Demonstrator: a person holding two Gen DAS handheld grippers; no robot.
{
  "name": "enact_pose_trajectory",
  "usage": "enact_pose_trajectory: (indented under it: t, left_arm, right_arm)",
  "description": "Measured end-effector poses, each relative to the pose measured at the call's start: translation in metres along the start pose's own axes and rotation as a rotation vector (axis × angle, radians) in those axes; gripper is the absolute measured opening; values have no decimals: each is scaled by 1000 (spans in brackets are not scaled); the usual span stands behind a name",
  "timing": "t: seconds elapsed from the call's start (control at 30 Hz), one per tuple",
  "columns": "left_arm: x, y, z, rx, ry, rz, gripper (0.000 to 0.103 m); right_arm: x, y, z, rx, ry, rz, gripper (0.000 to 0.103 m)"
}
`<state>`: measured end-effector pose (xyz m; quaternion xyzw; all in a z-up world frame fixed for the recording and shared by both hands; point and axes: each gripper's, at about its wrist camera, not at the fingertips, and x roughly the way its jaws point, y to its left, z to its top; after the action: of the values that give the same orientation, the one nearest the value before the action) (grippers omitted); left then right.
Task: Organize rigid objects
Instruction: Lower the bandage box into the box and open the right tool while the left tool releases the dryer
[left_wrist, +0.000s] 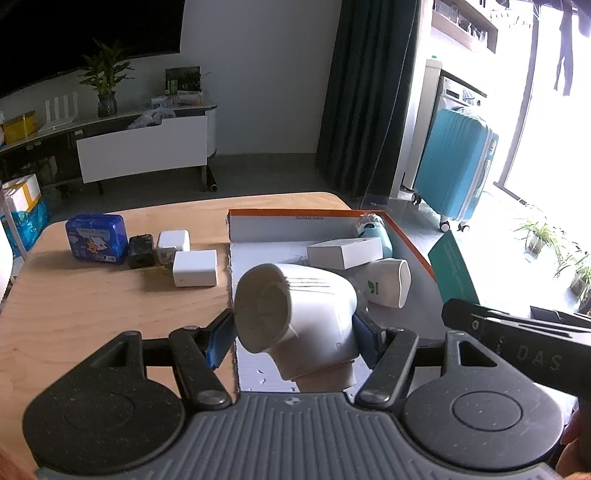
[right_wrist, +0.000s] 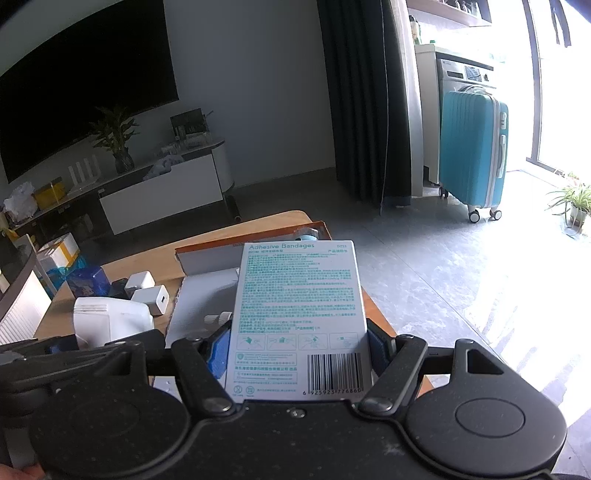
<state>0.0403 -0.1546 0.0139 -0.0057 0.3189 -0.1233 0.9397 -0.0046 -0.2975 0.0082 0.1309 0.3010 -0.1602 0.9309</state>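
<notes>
Right now, two handheld grippers are hovering over a wooden worktop (left_wrist: 110, 314) in a living room. The left gripper (left_wrist: 295, 332) is holding a white hair dryer (left_wrist: 303, 314) between its blue-padded jaws, above the near end of an open, orange-edged cardboard box (left_wrist: 410, 243). A small white box (left_wrist: 343, 251), a white cup (left_wrist: 388, 282) lying on its side and a pale blue figure (left_wrist: 373, 230) are lying inside that cardboard box. The right gripper (right_wrist: 297, 350) is gripping a white bandage box (right_wrist: 299, 314) in wide-set jaws, above the cardboard box's right side. Left of the cardboard box, a blue tin (left_wrist: 96, 238), a black charger (left_wrist: 140, 251) and two white chargers (left_wrist: 195, 267) are sitting on the worktop.
</notes>
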Motion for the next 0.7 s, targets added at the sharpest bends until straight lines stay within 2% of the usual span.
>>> enact_pose_trajectory:
  t: [0.43,0.7]
  left_arm:
    - [11,1,-2,-6,26,-6,68]
    - [17,0,-4,-11,53,-13,68]
  right_arm:
    - [15,-4,-2,-6,30,1,84]
    - [13,-10,-1,7,12,-8,85]
